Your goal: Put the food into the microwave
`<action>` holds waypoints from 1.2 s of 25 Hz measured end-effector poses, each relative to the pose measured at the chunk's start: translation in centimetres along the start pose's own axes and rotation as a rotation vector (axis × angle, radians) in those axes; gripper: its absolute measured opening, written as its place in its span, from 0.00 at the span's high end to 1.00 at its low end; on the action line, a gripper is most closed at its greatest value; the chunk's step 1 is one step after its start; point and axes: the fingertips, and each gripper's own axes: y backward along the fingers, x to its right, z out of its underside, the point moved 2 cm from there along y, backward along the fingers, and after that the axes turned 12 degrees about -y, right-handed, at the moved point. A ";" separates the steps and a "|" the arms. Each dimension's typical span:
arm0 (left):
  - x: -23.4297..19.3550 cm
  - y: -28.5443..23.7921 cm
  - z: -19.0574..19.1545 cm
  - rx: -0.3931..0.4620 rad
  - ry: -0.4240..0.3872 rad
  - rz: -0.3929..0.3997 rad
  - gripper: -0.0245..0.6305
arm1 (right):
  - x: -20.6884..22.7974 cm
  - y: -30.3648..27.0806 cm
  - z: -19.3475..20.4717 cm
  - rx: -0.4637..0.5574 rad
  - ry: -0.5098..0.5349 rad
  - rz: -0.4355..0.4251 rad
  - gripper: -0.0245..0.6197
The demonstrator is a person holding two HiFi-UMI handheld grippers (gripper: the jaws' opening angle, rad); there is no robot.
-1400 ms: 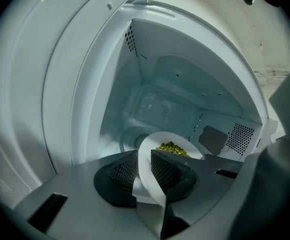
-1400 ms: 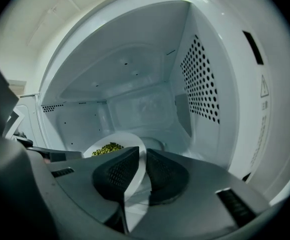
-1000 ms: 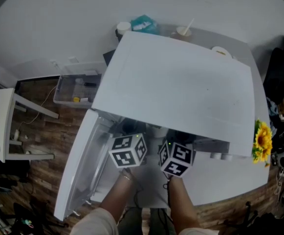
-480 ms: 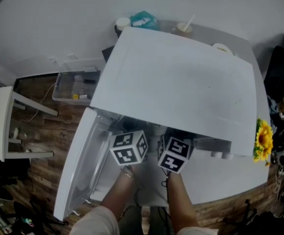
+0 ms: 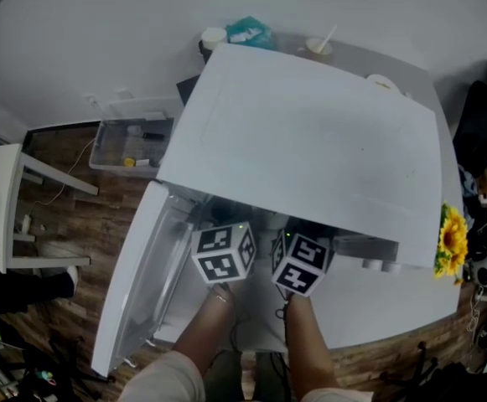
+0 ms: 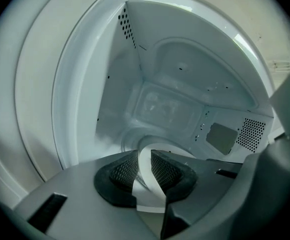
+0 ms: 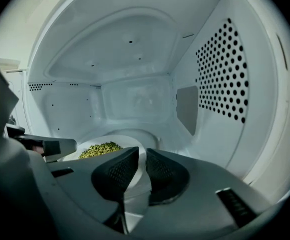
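Inside the microwave (image 5: 310, 141), by its front edge, the plate (image 7: 130, 143) of food (image 7: 101, 148) lies between the left gripper (image 6: 144, 162) and right gripper (image 7: 142, 161), each pinching the rim on its own side, floor (image 7: 167, 136) beneath

One plate (image 7: 133, 145), two hand-held grippers (image 6: 144, 170) (image 7: 141, 170)

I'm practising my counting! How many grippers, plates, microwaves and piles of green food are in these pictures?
grippers: 2, the left gripper and the right gripper
plate: 1
microwave: 1
pile of green food: 1
Total: 5
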 end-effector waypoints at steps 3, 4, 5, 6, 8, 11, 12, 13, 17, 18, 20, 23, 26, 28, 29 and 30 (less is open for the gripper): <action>0.0 0.5 -0.3 0.011 -0.010 -0.001 0.82 | 0.1 0.2 -0.1 0.010 0.002 -0.007 0.87; 0.1 0.8 -0.3 0.011 -0.013 0.000 0.82 | 0.1 0.3 -0.1 0.013 0.004 -0.005 0.87; 0.1 1.1 -0.3 0.012 -0.017 0.000 0.82 | 0.2 0.4 -0.1 0.016 0.006 -0.003 0.87; 0.2 1.5 -0.3 0.013 -0.022 -0.001 0.82 | 0.2 0.6 -0.2 0.019 0.008 -0.003 0.87; 0.4 2.3 -0.3 0.020 -0.034 0.000 0.82 | 0.1 1.1 -0.2 0.020 0.013 -0.009 0.87; 1.2 3.8 -0.1 0.027 -0.044 0.011 0.82 | -0.5 2.2 0.1 0.021 0.037 -0.031 0.87; 1.4 4.2 0.0 0.026 -0.045 0.018 0.82 | -0.8 2.8 0.1 0.026 0.047 -0.038 0.87; 1.7 4.7 0.1 0.023 -0.045 0.026 0.82 | -1.0 3.3 0.0 0.032 0.057 -0.045 0.88; 2.8 6.7 0.5 0.011 -0.051 0.060 0.82 | -1.6 5.9 -0.2 0.042 0.068 -0.096 0.92; 3.1 7.3 0.5 0.007 -0.055 0.068 0.82 | -1.7 6.6 -0.2 0.040 0.069 -0.114 0.92; 3.6 8.8 0.6 -0.003 -0.065 0.084 0.82 | -2.0 8.1 -0.1 0.033 0.084 -0.152 0.92; 4.8 11.5 0.9 -0.019 -0.086 0.114 0.89 | -2.0 10.8 0.2 0.016 0.127 -0.193 0.92; 5.9 14.3 1.4 -0.029 -0.123 0.135 0.91 | -1.7 13.8 0.4 -0.003 0.130 -0.217 0.92; 6.5 15.9 1.1 -0.027 -0.142 0.151 0.91 | -1.6 15.6 0.2 -0.013 0.117 -0.230 0.92; 6.9 16.7 0.9 -0.024 -0.151 0.159 0.92 | -1.7 16.4 0.0 -0.015 0.112 -0.241 0.92; 7.2 17.3 0.6 -0.022 -0.163 0.166 0.92 | -1.8 17.2 -0.2 -0.016 0.109 -0.253 0.93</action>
